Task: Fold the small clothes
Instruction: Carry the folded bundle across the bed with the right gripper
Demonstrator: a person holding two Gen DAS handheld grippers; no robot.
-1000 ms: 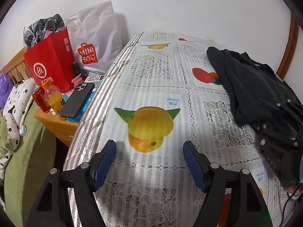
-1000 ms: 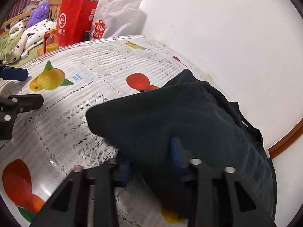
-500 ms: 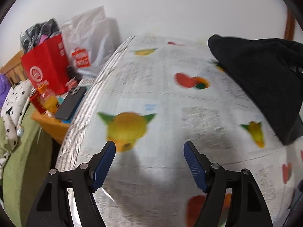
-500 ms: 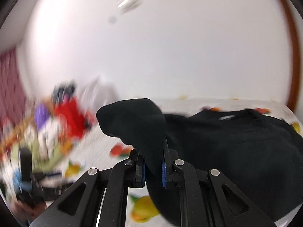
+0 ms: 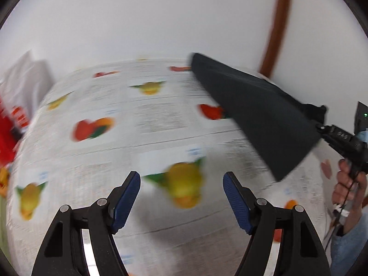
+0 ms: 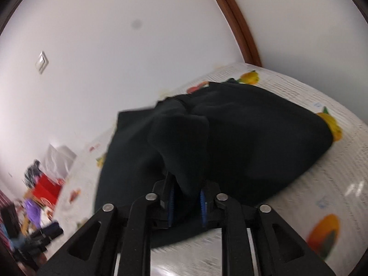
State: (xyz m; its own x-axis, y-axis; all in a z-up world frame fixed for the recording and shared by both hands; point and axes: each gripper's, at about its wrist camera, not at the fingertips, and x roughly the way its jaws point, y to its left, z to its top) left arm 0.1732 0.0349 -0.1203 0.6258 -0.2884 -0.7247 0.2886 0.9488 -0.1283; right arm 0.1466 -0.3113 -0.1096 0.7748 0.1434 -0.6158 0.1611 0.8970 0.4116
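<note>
A black garment (image 6: 241,138) is pinched at one edge by my right gripper (image 6: 186,203), which is shut on it and holds it lifted and stretched above the table. In the left wrist view the garment (image 5: 260,117) hangs taut at the upper right, running down to my right gripper (image 5: 320,127). My left gripper (image 5: 181,199) is open and empty, above the fruit-print tablecloth (image 5: 142,124), left of and below the garment.
A white wall stands behind the table, with a brown wooden trim (image 5: 276,27) at the right. Red and white shopping bags (image 5: 16,105) sit past the table's left edge. The person's hand (image 5: 349,184) grips the right tool's handle.
My right gripper has swung the black garment up off the table and pulled it taut. My left gripper has moved right over the table, staying open.
</note>
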